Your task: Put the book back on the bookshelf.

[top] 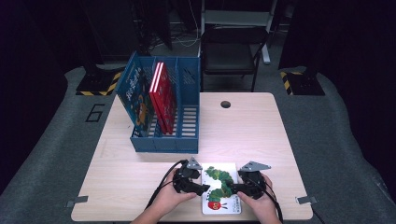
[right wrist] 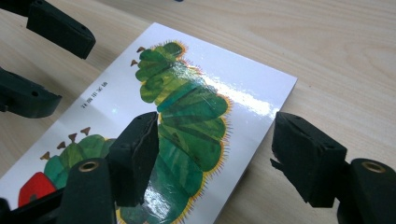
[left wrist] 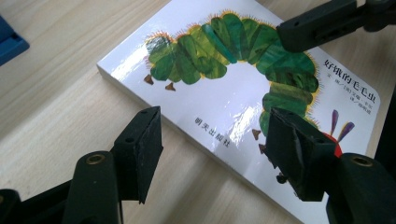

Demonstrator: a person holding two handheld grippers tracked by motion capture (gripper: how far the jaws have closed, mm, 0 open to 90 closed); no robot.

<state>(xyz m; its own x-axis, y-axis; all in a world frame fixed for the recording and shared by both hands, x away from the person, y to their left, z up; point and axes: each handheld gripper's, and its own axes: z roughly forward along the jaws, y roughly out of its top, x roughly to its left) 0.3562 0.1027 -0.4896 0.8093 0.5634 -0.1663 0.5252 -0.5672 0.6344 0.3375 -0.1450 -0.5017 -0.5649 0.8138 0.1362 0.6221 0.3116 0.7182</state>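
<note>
Both forearms come in from the near edge of the table (top: 140,161), close together. The left hand (top: 172,196) grips the left gripper (top: 201,188), which is angled inward toward the table's middle, its jaws spread wide apart with nothing between the pads (the left gripper view shows the gap plainly). The right hand (top: 259,198) holds the right gripper (top: 233,188), pointed inward the opposite way, jaws likewise spread and gripping nothing. The two sets of jaw tips face each other, near but apart, low over the table's near edge.
</note>
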